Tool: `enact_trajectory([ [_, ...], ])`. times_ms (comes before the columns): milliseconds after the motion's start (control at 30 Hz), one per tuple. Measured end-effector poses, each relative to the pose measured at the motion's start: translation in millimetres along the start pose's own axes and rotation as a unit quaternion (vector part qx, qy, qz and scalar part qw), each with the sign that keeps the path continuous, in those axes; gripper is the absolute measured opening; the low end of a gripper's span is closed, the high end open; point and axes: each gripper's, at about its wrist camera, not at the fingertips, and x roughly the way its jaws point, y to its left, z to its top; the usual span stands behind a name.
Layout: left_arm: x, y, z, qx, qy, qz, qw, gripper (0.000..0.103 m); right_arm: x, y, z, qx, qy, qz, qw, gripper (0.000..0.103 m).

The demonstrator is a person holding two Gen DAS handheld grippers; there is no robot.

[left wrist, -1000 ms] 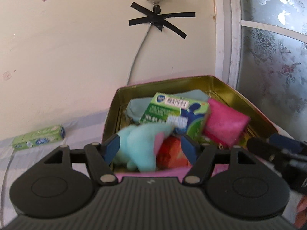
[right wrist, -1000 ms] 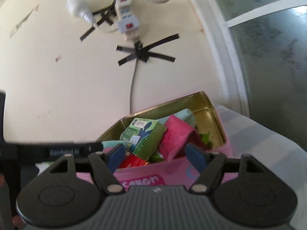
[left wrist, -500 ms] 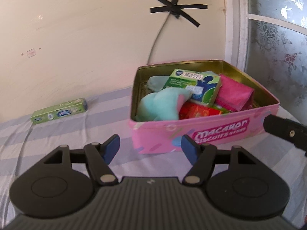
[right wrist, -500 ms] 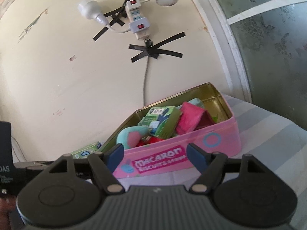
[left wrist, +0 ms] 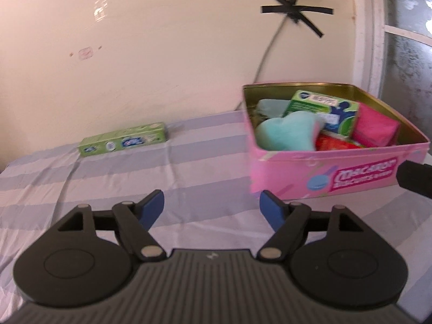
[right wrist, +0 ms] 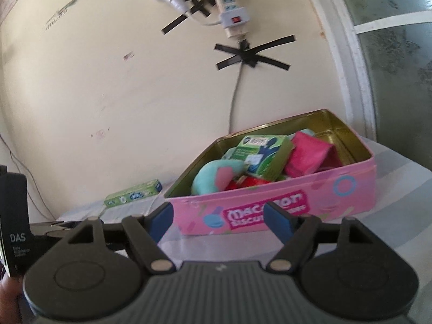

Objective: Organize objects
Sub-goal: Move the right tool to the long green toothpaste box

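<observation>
green toothpaste box (left wrist: 122, 143) flat, lengthwise along wall

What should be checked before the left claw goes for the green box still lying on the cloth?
1. Left claw empty: ok, nothing between its jaws, which are opening.
2. Right claw empty: ok, jaws apart, nothing held.
3. Green toothpaste box reachable: ok, it lies flat on the striped cloth near the wall, nothing on it.
4. Path to the box free: ok, only bare cloth between claw and box.
5. Room in the pink Macaron tin: cannot tell, the teal plush, green carton and pink pouch already crowd it.
6. Tin lid off: ok.
</observation>
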Motion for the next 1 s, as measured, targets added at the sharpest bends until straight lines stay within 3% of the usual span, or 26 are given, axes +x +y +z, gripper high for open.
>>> enact_trajectory([
  [533, 36, 108, -26, -0.043, 0.038, 0.082, 0.9950, 0.080, 62, 91, -18, -0.101, 0.068, 0.045, 0.992, 0.076],
  [800, 58, 173, -31, -0.076, 0.053, 0.150, 0.9844, 0.080, 130, 144, -19, -0.170, 0.109, 0.075, 0.977, 0.076],
  [1000, 71, 209, -37, -0.121, 0.059, 0.157, 0.9784, 0.081, 205, 188, -7, -0.263, 0.123, 0.064, 0.955, 0.079],
])
